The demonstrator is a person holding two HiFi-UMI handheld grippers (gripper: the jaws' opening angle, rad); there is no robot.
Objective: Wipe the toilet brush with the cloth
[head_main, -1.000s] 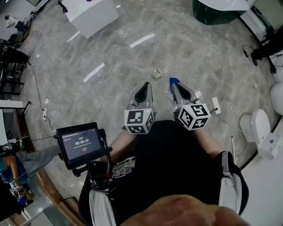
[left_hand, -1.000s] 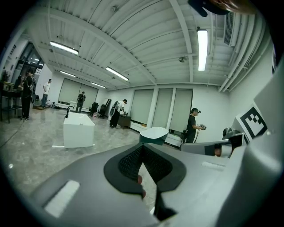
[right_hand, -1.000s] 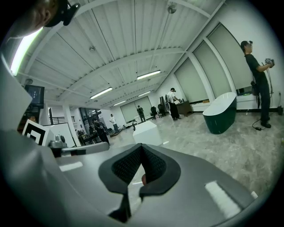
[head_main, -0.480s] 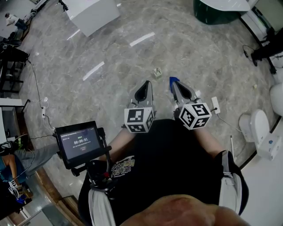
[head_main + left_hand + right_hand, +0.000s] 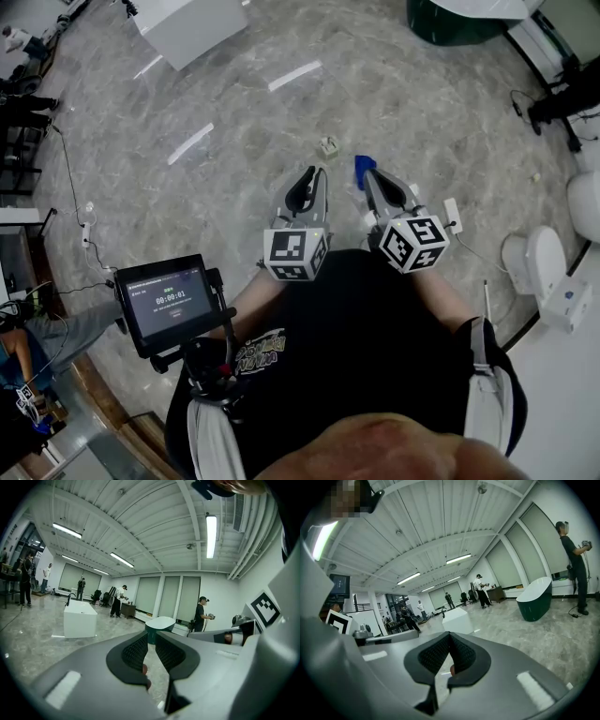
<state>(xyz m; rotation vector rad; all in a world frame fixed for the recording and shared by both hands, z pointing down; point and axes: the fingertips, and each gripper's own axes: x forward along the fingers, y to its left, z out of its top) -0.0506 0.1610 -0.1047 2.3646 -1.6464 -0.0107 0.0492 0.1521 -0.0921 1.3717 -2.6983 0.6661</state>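
Toilet brush (image 5: 487, 300): probably the thin pale stick lying by the toilet (image 5: 536, 265), too small to confirm; both tongs empty.
A blue piece on the floor (image 5: 234, 103), which looks like the cloth (image 5: 364, 170), sits just past the tip of the right tongs (image 5: 368, 178); can't tell if they touch. Left tongs (image 5: 313, 174) and right tongs are held side by side in front of the person's body, pointing roughly level. Left tongs (image 5: 152, 639): jaws have just been opening, now slightly apart, nothing between them. Right tongs (image 5: 449, 637): jaws closed together, nothing gripped. A small pale object (image 5: 327, 147) lies on the floor ahead of the left tongs.
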